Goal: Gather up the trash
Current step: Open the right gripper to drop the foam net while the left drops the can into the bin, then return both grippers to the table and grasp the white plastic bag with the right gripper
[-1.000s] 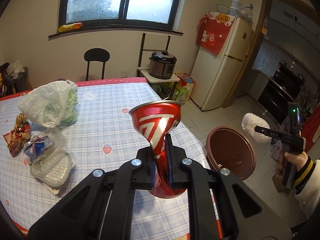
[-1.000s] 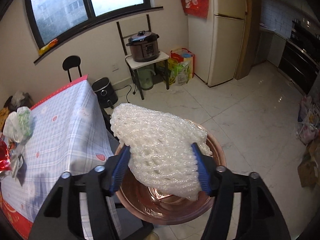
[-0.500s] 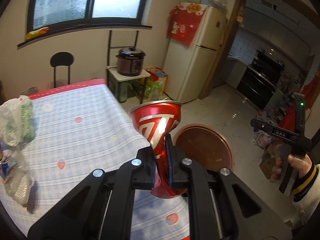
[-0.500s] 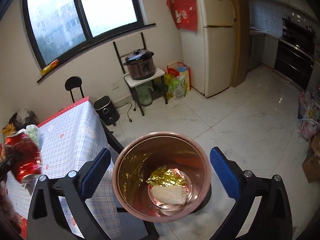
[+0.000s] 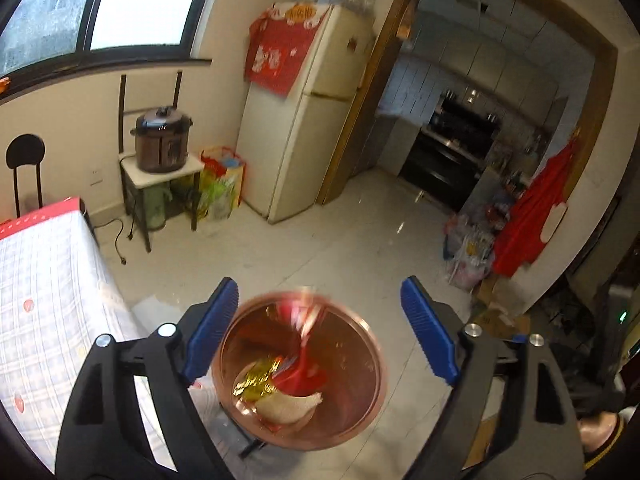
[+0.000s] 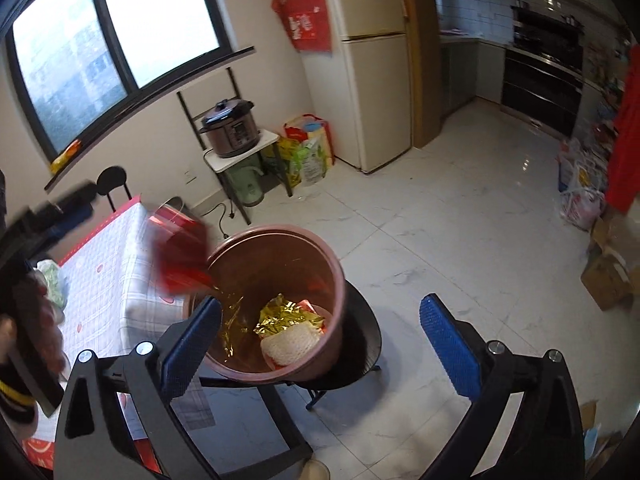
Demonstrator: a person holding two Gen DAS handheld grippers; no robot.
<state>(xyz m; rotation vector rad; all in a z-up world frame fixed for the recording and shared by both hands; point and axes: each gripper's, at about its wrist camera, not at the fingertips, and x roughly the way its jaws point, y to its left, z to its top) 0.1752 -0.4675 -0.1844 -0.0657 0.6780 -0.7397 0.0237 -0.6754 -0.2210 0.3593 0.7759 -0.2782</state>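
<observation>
A copper-coloured bin (image 5: 360, 392) stands right under my left gripper (image 5: 320, 330), whose jaws are opening. Nothing is pressed between the blue pads (image 5: 212, 328). The crushed red can (image 5: 300, 348) is a blur, loose and dropping into the bin. At the bottom lie a gold wrapper (image 5: 256, 380) and a white foam net (image 5: 288, 406). In the right wrist view my right gripper (image 6: 320, 346) is open and empty in front of the bin (image 6: 320, 256). There the red can (image 6: 180, 248) is a blur at the left rim, below the blurred left gripper (image 6: 60, 208).
The table with the checked cloth (image 6: 112, 264) is just left of the bin, which rests on a black stool (image 6: 364, 340). Further back are a rice cooker (image 6: 230, 132) on a small stand, a fridge (image 6: 372, 80), and bags (image 6: 580, 196) and boxes (image 6: 608, 276) on the tiled floor.
The left gripper swung from above the table to above the bin and opened, releasing the red can. The right gripper let go of the foam net, which now lies in the bin.
</observation>
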